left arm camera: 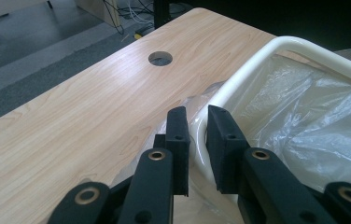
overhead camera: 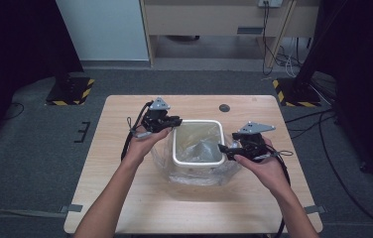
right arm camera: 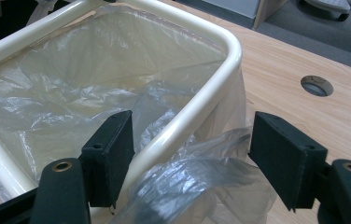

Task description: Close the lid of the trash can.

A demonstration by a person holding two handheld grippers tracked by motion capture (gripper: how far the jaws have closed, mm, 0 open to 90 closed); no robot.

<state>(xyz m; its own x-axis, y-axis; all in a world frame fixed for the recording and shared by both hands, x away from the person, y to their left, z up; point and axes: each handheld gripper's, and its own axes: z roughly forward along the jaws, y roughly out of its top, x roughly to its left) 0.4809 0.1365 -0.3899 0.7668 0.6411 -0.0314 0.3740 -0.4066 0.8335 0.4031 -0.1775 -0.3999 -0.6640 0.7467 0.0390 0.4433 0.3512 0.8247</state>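
Note:
A cream rectangular bin (overhead camera: 174,144) lined with a clear plastic bag (overhead camera: 200,145) stands in the middle of the wooden table (overhead camera: 125,198). My left gripper (overhead camera: 177,120) is at the bin's far left corner. In the left gripper view its jaws (left arm camera: 197,114) stand close together just outside the rim (left arm camera: 295,46), pinching the bag's film (left arm camera: 304,107). My right gripper (overhead camera: 222,148) is at the bin's right side. Its jaws (right arm camera: 190,121) are wide open and straddle the rim (right arm camera: 201,28), with bunched film (right arm camera: 197,182) loose between them.
A round cable hole (overhead camera: 224,107) sits in the table beyond the bin. The bag's loose skirt spreads on the table around the bin's base (overhead camera: 194,176). Stand feet with yellow-black tape (overhead camera: 70,91) and cables (overhead camera: 313,124) lie on the floor around the table.

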